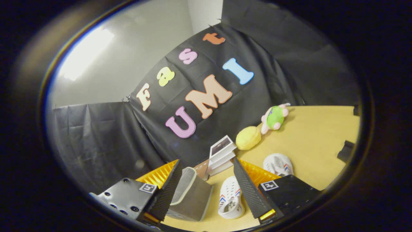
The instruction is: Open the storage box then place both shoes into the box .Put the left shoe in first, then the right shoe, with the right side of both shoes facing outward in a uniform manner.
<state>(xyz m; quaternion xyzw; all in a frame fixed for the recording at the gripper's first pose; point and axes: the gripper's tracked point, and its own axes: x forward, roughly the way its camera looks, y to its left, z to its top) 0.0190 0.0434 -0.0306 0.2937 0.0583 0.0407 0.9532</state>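
On the table (309,141): two white shoes (230,197) (second at two o'clock (278,163)), one grey storage box (190,198); gripper (206,190) jaws wide, empty.

The right finger (249,190) hides part of the farther white shoe (278,164).
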